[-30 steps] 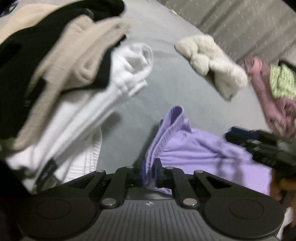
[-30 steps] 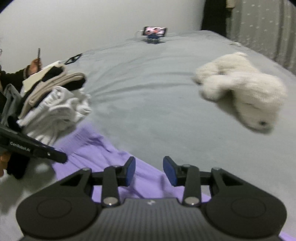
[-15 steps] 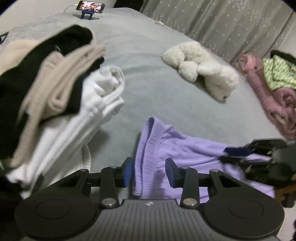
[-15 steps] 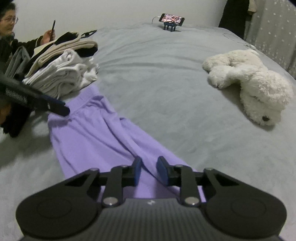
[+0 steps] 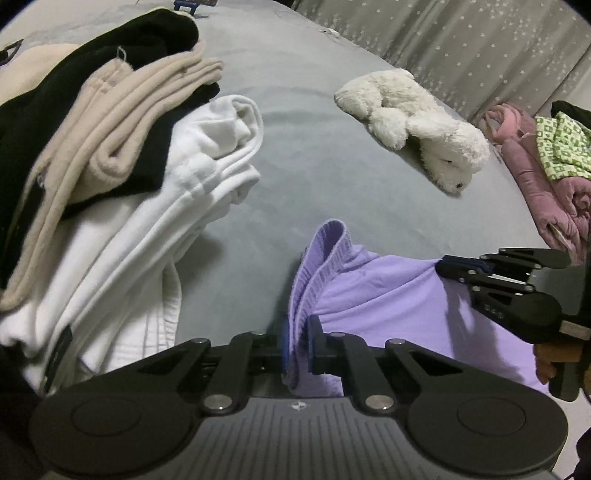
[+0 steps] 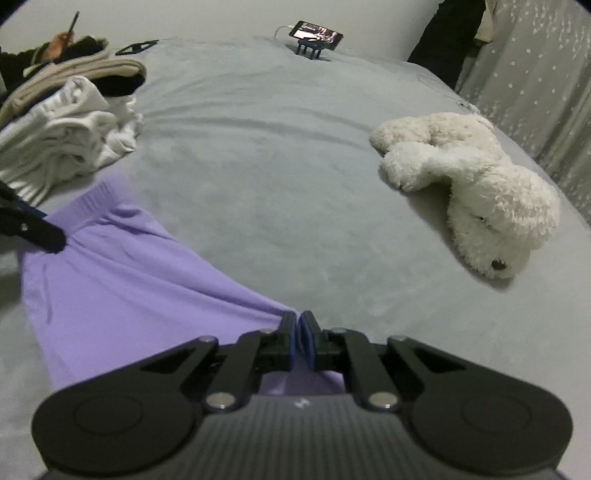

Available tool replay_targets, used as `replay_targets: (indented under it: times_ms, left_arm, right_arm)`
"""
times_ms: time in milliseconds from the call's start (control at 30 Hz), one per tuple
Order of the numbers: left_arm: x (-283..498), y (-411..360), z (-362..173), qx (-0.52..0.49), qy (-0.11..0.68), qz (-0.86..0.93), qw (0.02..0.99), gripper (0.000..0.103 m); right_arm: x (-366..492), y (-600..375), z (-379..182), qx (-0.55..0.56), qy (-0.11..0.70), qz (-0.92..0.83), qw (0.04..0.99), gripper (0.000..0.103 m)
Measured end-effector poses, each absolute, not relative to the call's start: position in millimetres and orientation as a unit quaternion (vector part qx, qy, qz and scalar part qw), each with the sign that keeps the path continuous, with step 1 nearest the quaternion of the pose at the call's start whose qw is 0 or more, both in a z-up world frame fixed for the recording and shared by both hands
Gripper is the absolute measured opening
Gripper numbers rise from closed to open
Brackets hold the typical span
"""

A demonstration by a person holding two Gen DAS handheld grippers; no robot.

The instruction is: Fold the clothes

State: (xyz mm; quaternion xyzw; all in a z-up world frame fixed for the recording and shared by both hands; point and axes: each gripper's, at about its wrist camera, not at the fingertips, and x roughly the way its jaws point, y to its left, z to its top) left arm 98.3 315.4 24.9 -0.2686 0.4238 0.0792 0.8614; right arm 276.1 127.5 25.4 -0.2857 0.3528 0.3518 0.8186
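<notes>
Purple pants [image 5: 388, 295] lie spread on the grey bed [image 5: 314, 166]. My left gripper [image 5: 297, 332] is closing on their ribbed waistband [image 5: 317, 266], and the pads press the fold that stands up between them. In the right wrist view the pants [image 6: 122, 280] stretch from the left toward my right gripper [image 6: 299, 321], whose jaws are closing and pinch a bunched edge of the purple fabric. The right gripper [image 5: 443, 267] also shows at the right edge of the left wrist view. A tip of the left gripper [image 6: 55, 240] shows over the waistband.
A stack of folded white, beige and black clothes [image 5: 110, 184] sits close on the left. A white plush toy [image 6: 472, 184] lies to the right. A phone on a stand [image 6: 316, 35] is at the far edge. Pink bedding [image 5: 535, 177] and a green checked cloth [image 5: 561, 144] lie by the curtain. A person's hand [image 6: 61, 37] holds a pen.
Both grippers have closed on the purple pants: the left on the waistband after opening around it, the right on the fabric's edge after coming down lower over it.
</notes>
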Motion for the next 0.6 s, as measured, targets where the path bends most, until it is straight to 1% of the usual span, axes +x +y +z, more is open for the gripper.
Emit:
replay_targets:
  times_ms: [100, 200, 233, 333, 400, 433, 467, 500, 533, 600]
  left_arm:
    - [99, 317, 23, -0.273, 0.426, 0.078, 0.859, 0.008]
    - [101, 319, 22, -0.279, 0.429, 0.080, 0.856, 0.013]
    - [101, 319, 22, -0.280, 0.429, 0.083, 0.855, 0.016]
    - [100, 322, 23, -0.284, 0.425, 0.084, 0.855, 0.016]
    - [99, 323, 26, -0.282, 0.421, 0.087, 0.858, 0.019]
    - [98, 323, 28, -0.274, 0.418, 0.091, 0.861, 0.023]
    - [97, 323, 30, -0.267, 0.416, 0.095, 0.864, 0.027]
    - [96, 324, 31, -0.262, 0.414, 0.099, 0.866, 0.029]
    - [96, 324, 32, -0.256, 0.412, 0.103, 0.868, 0.031]
    - [94, 326, 33, -0.258, 0.408, 0.107, 0.869, 0.031]
  right_arm:
    - [276, 129, 21, -0.280, 0.342, 0.339, 0.831, 0.007]
    - [276, 129, 18, -0.278, 0.330, 0.320, 0.843, 0.014]
    - [277, 129, 18, -0.278, 0.327, 0.309, 0.849, 0.014]
    - [279, 126, 17, -0.273, 0.326, 0.288, 0.858, 0.014]
    - [277, 120, 21, -0.264, 0.322, 0.279, 0.865, 0.014]
    - [274, 116, 24, -0.255, 0.321, 0.277, 0.869, 0.014]
    - [271, 110, 27, -0.243, 0.321, 0.275, 0.873, 0.017]
    - [269, 104, 31, -0.231, 0.322, 0.273, 0.877, 0.018]
    - [265, 95, 34, -0.217, 0.324, 0.270, 0.880, 0.019]
    - [260, 77, 39, -0.186, 0.339, 0.265, 0.883, 0.021]
